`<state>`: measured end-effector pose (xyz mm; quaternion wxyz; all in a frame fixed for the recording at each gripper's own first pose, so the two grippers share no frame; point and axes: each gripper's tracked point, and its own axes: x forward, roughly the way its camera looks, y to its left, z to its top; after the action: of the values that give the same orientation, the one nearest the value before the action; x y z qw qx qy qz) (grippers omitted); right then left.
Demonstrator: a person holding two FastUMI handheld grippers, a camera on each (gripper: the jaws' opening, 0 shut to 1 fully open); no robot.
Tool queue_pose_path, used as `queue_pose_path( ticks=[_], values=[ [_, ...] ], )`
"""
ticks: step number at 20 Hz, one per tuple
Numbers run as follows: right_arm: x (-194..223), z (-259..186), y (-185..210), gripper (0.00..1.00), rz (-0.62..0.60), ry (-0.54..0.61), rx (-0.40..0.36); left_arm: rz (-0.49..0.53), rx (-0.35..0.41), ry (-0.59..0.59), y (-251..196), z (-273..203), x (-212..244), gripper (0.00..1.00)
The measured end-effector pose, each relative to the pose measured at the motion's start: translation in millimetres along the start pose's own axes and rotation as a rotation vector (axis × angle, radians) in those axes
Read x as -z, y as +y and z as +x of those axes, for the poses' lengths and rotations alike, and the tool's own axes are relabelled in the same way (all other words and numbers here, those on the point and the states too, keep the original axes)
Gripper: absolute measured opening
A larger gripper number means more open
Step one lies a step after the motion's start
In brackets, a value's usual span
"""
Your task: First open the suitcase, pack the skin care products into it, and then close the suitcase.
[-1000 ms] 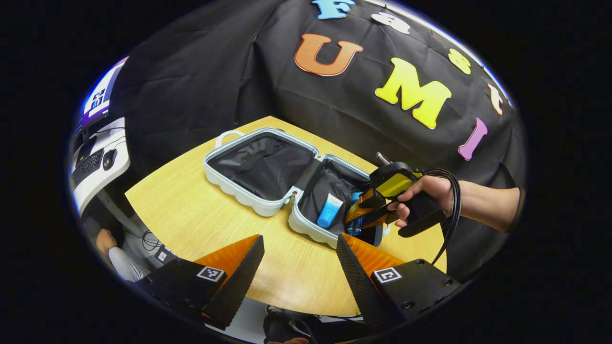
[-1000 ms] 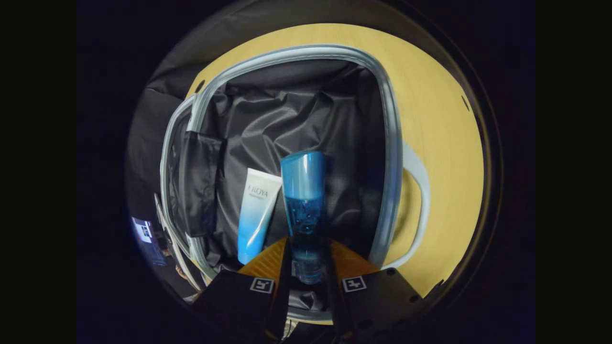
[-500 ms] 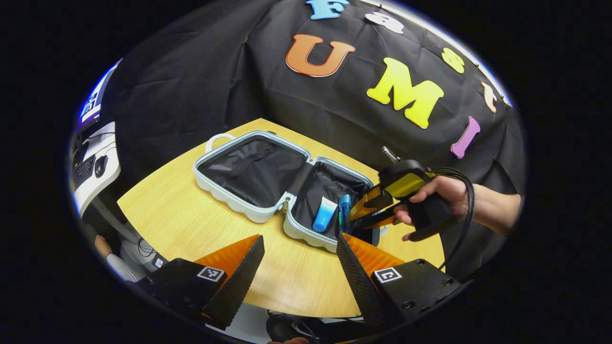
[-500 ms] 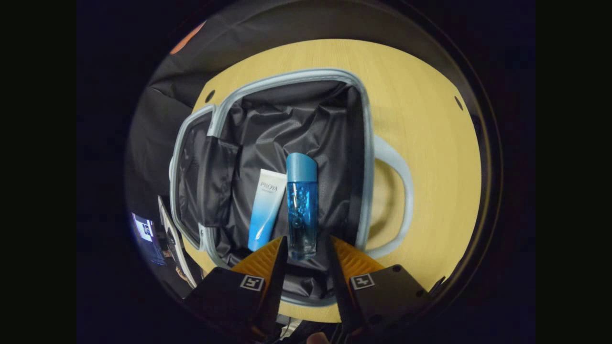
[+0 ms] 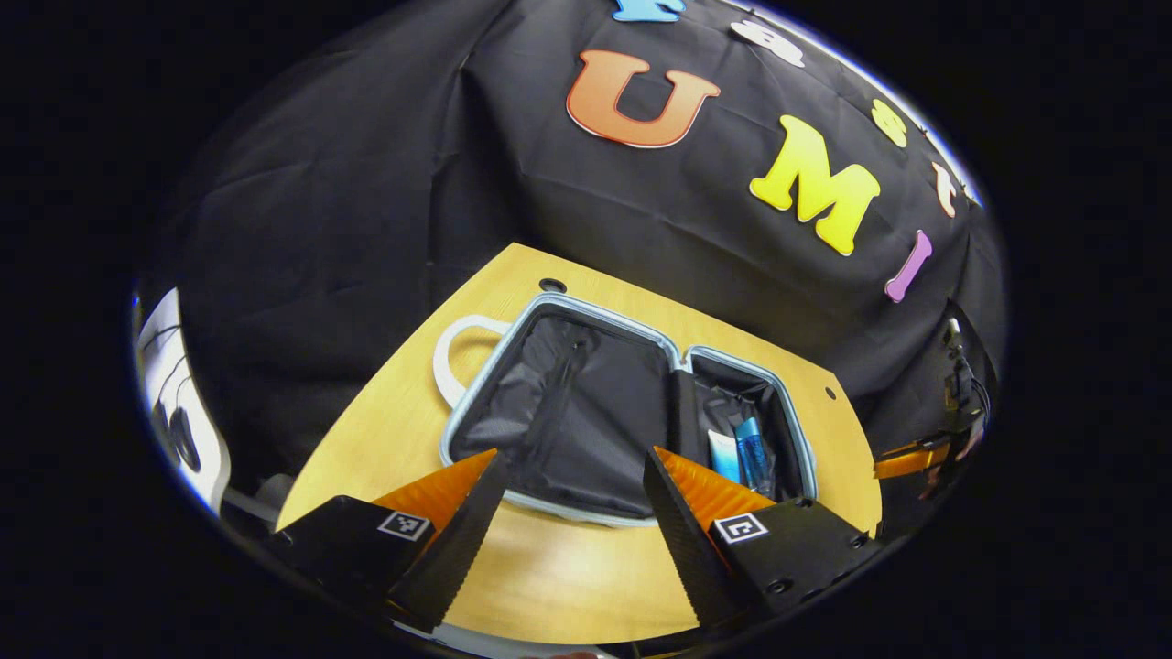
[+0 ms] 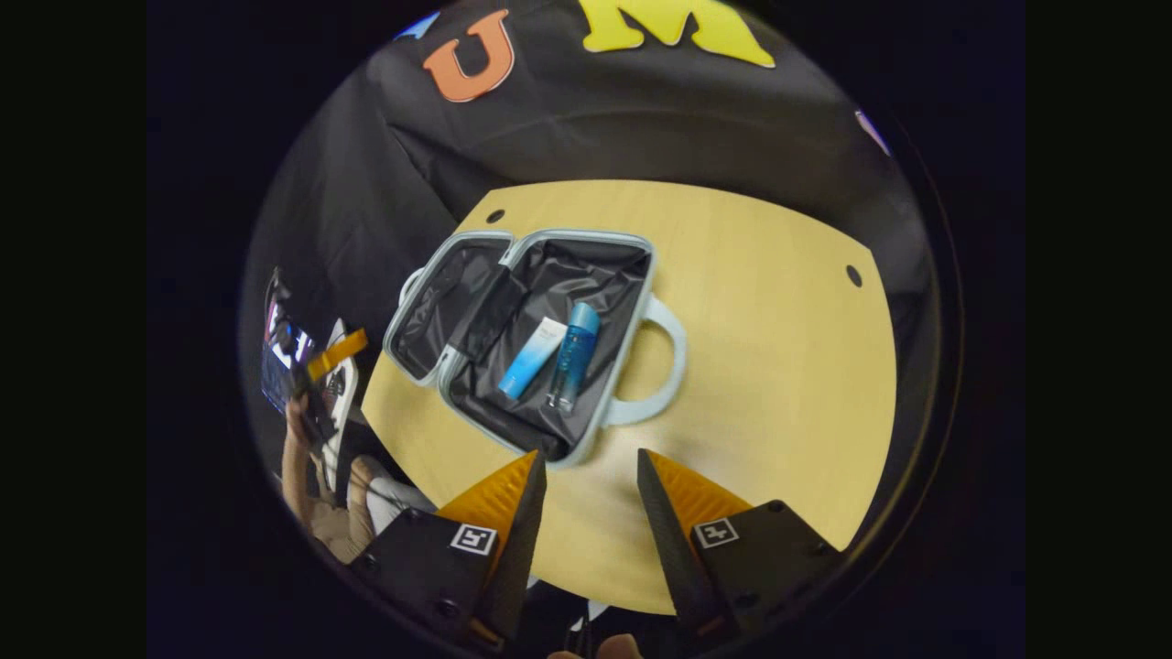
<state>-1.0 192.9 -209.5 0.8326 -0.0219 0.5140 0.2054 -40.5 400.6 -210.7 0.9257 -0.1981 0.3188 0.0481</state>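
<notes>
Two skin care products lie side by side in one half of the open suitcase point(image 6: 549, 275): a white-and-blue tube point(image 6: 532, 358) and a clear blue bottle point(image 6: 572, 357), parallel and just touching or nearly so, on the black lining. In the right gripper view the suitcase sits flat on the yellow desk point(image 6: 778, 366) toward its far left part, with the products in the right-hand half, whose pale handle point(image 6: 664, 366) loops out to the right; the other half, to the left, holds nothing visible but its dark lining and a strap.

The right gripper point(image 6: 586, 476) hangs above the near edge of the desk, well apart from the case; its fingers point(image 6: 508, 503) stand spread with bare desk between them, gripping nothing. In the left gripper view, the left gripper point(image 5: 572, 485) is over the near rim of the empty half of the suitcase point(image 5: 586, 412), its fingers point(image 5: 458, 522) wide apart and holding nothing. There the tube point(image 5: 721, 455) and bottle point(image 5: 753, 460) show in the far right half, partly behind the right finger.

At the left edge of the right gripper view, a hand point(image 6: 298, 430) holds the other gripper beyond the desk.
</notes>
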Motion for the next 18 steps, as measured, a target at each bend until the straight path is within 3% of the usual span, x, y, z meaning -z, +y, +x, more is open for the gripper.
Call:
queue_pose_path(
  ticks=[6, 10, 14, 18],
  values=[
    [26, -40, -46, 0.6, 0.054, -0.063, 0.065, 0.017, -0.041, 0.018, 72, 47, -36, 0.96],
    [35, -51, -54, 0.6, 0.069, -0.075, 0.081, -0.022, -0.087, 0.038, 124, 84, -50, 0.96],
    [49, -54, -64, 0.61, 0.08, -0.048, 0.119, -0.058, -0.062, 0.114, 134, 119, -35, 0.89],
    [58, -50, -64, 0.6, 0.142, -0.023, 0.117, -0.058, -0.085, 0.178, 143, 144, -20, 0.85]
  ],
)
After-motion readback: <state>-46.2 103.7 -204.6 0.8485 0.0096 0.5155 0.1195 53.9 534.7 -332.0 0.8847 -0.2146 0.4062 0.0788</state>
